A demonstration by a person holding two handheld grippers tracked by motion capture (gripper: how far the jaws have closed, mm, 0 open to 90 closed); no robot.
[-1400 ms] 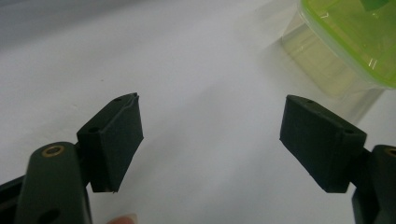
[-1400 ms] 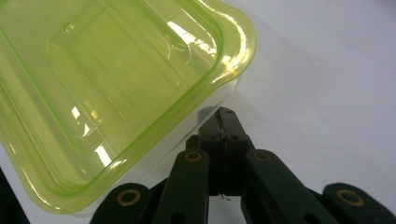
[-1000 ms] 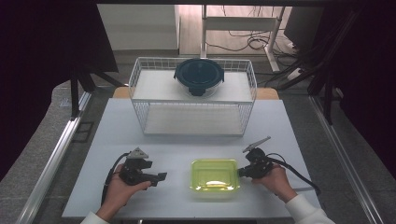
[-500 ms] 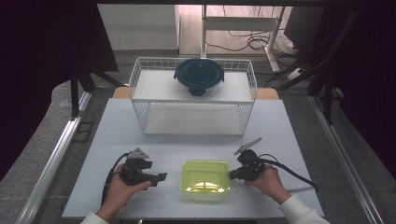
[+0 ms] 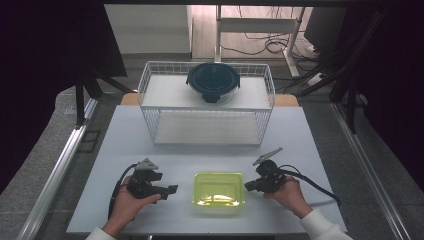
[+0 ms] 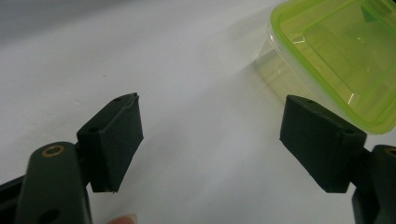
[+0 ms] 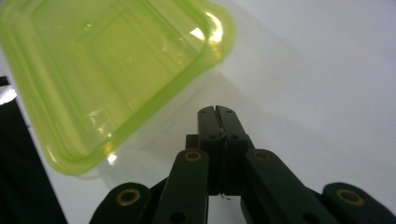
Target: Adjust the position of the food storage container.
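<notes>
From the high view, a green lidded container (image 5: 219,193) sits on the white bench (image 5: 210,145) near its front edge, between the two hands. The left tool (image 5: 170,189) rests on the bench just left of the container, apart from it, with its tips pointing toward it. The right tool (image 5: 248,186) lies at the container's right edge, its tip against or just beside the rim; contact cannot be told from here. Farther back stands a white wire basket (image 5: 206,102), with a dark round lidded bowl (image 5: 213,81) on its top shelf.

In the left gripper view, the left tool (image 6: 210,140) stands wide open with bare bench between its pads, and the green container (image 6: 338,56) lies ahead to the upper right, untouched.

In the right gripper view, the right tool (image 7: 217,112) is fully closed, pad against pad, gripping nothing. Its tip sits just beside the clear wall of the container (image 7: 112,70), below the green lid's rim.
</notes>
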